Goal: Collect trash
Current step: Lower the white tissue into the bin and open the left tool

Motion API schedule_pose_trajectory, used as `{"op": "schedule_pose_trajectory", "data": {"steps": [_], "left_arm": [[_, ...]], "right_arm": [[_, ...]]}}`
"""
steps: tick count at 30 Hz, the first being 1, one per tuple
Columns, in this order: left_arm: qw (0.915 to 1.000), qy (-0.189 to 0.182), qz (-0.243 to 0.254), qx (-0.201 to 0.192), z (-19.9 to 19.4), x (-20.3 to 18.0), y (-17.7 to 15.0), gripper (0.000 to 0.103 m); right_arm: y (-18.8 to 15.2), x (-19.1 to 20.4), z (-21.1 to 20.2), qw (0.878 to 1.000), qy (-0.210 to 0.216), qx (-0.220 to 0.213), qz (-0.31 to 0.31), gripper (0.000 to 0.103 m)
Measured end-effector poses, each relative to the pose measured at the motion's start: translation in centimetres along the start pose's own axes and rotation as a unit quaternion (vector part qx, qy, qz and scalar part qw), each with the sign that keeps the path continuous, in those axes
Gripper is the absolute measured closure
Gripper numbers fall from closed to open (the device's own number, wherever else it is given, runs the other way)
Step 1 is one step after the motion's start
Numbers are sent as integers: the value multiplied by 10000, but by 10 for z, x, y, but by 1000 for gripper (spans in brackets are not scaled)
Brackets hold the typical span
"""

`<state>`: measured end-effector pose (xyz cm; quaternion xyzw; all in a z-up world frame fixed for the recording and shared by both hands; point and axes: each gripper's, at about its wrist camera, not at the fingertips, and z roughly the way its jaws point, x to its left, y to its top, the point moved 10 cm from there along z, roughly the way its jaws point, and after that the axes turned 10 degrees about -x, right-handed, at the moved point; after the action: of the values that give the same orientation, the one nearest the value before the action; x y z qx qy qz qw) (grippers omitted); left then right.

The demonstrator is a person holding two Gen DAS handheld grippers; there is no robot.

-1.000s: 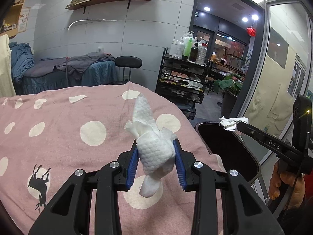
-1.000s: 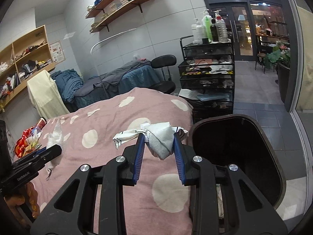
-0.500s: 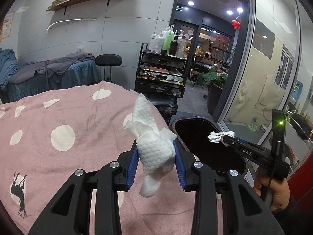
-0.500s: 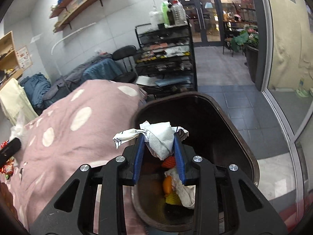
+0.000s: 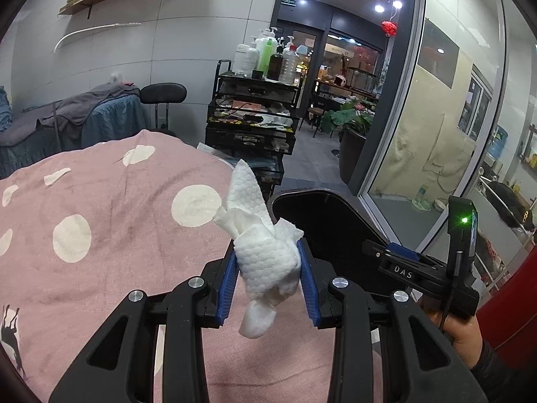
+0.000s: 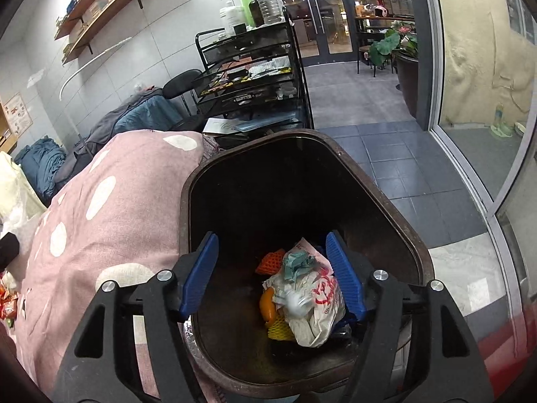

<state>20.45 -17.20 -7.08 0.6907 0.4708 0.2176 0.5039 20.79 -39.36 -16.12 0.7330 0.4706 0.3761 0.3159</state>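
Observation:
My left gripper [image 5: 267, 268] is shut on a crumpled white tissue [image 5: 265, 252] and holds it above the pink dotted cover [image 5: 100, 218], just left of the dark trash bin [image 5: 322, 215]. My right gripper [image 6: 272, 278] is open and empty, held over the mouth of the trash bin [image 6: 386, 208]. Inside the bin lie a crumpled white wrapper with red print [image 6: 312, 305], orange and yellow foam nets and other scraps. The right gripper also shows at the right of the left wrist view [image 5: 399, 257].
A black wire cart [image 6: 255, 77] with bottles stands behind the bin. A glass wall [image 6: 476, 117] runs along the right. A black chair [image 5: 162, 95] and a blue-covered bed [image 5: 67, 117] stand behind the pink cover. Snack packets [image 6: 6, 302] lie at the far left.
My right gripper moved over the bin, opened and dropped its crumpled wrapper into the bin. My left gripper carried the tissue rightward toward the bin.

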Motion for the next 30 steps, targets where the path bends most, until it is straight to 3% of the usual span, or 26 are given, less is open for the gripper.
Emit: {"op": "schedule_pose_trajectory", "data": {"steps": [12,16,30], "left_arm": [[9990,-322,234,207,28,-31,4,69],[9981,-410,332,330,39,-43,2,69],[9927,-611,718,754,80,-79,-7,69]], "right_arm": [[17,-10,-26,9990,-108,-418,80,29],[23,-17,-35,9981,-220,-561,148,22],[30,-60,-50,9945,-655,-687,444,19]]}}
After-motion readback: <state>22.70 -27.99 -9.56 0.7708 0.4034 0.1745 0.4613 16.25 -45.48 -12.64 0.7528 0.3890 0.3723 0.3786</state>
